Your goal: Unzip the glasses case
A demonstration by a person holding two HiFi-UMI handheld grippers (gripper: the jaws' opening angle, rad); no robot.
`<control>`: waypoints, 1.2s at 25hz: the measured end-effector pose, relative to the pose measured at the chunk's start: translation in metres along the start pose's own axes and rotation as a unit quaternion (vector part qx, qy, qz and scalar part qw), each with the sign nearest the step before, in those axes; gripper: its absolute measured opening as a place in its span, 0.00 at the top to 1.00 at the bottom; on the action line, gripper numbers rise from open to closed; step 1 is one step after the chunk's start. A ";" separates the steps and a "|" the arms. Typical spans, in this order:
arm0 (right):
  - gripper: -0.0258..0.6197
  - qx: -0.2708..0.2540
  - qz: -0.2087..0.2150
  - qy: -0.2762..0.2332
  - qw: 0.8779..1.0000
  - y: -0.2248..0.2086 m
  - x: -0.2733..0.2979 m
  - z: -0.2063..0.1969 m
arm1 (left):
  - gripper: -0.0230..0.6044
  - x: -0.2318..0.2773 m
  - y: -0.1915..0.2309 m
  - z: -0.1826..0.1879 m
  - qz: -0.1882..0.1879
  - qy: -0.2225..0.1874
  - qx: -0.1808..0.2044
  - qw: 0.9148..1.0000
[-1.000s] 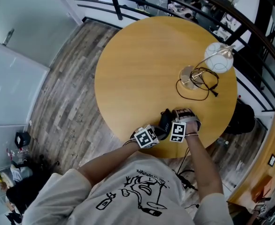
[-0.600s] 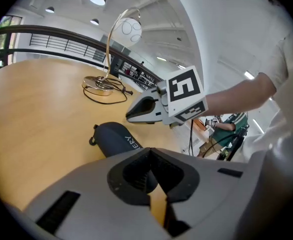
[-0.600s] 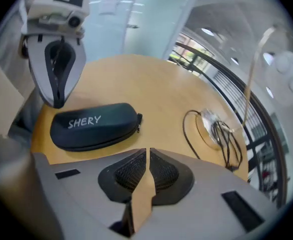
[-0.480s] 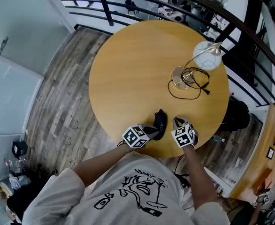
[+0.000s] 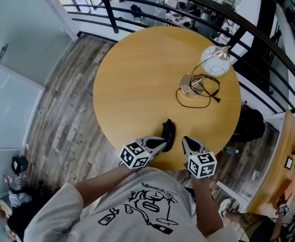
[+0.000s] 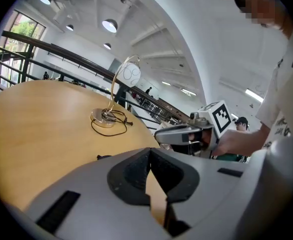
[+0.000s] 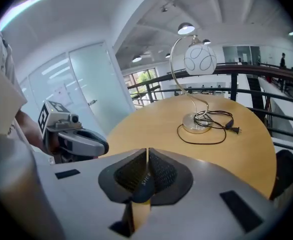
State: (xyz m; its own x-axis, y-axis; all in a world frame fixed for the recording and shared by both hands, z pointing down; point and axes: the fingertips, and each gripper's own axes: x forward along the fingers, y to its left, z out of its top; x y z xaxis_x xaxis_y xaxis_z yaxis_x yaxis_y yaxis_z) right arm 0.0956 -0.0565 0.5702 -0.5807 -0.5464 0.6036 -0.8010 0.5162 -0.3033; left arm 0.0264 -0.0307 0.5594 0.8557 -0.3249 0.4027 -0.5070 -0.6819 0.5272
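**Head view.** The glasses case (image 5: pixel 168 133) — small, dark, oblong — lies flat on the round wooden table (image 5: pixel 137 69). It is close to the edge nearest the person and well apart from the lamp (image 5: pixel 212 60). Its long axis runs away from the person toward the table's middle, only slightly tilted. Which end the zip starts from cannot be told. The left gripper (image 5: pixel 159 143) has its tip at the case's near-left flank, touching or just beside; the view does not resolve which. The right gripper (image 5: pixel 184 140) has its tip just beside the case's right side, with a sliver of table between.

**Left gripper view.** The pads meet at the tip with nothing between them, and bare wood shows through the gap beneath. The case is not seen here.

**Right gripper view.** The jaws are together, pinching a small dark tab (image 7: pixel 142 183) with pale lettering too blurred to read. It is judged to be the zip pull, but its join to the case is out of sight.

**Handling (judgement).**
- The case looks light, with a semi-stiff shell. On smooth wood it would likely slide or swivel when the zip is drawn.
- Best hold: the tab in one gripper, the other bracing the shell across its short width.
- The pull should follow the seam along the long axis, then round the end curve.
- The tab is small and may slip from the pads.
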 end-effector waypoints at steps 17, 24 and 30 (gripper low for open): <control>0.92 0.029 0.021 -0.090 0.995 0.083 -0.041 0.032 | 0.95 -0.027 -0.041 0.040 0.031 -0.067 0.021 0.997; 0.92 0.028 0.018 -0.082 0.996 0.083 -0.039 0.023 | 0.95 -0.027 -0.045 0.036 0.035 -0.062 0.034 0.997; 0.92 0.029 0.018 -0.082 0.996 0.083 -0.041 0.022 | 0.95 -0.024 -0.050 0.036 0.031 -0.058 0.043 0.997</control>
State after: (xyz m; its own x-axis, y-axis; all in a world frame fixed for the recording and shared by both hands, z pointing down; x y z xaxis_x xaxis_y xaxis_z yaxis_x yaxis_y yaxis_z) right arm 0.0494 -0.0055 0.5042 -0.6212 -0.6315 0.4640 -0.7837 0.5013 -0.3668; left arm 0.0347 -0.0123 0.4965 0.8315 -0.4392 0.3403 -0.5533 -0.7096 0.4362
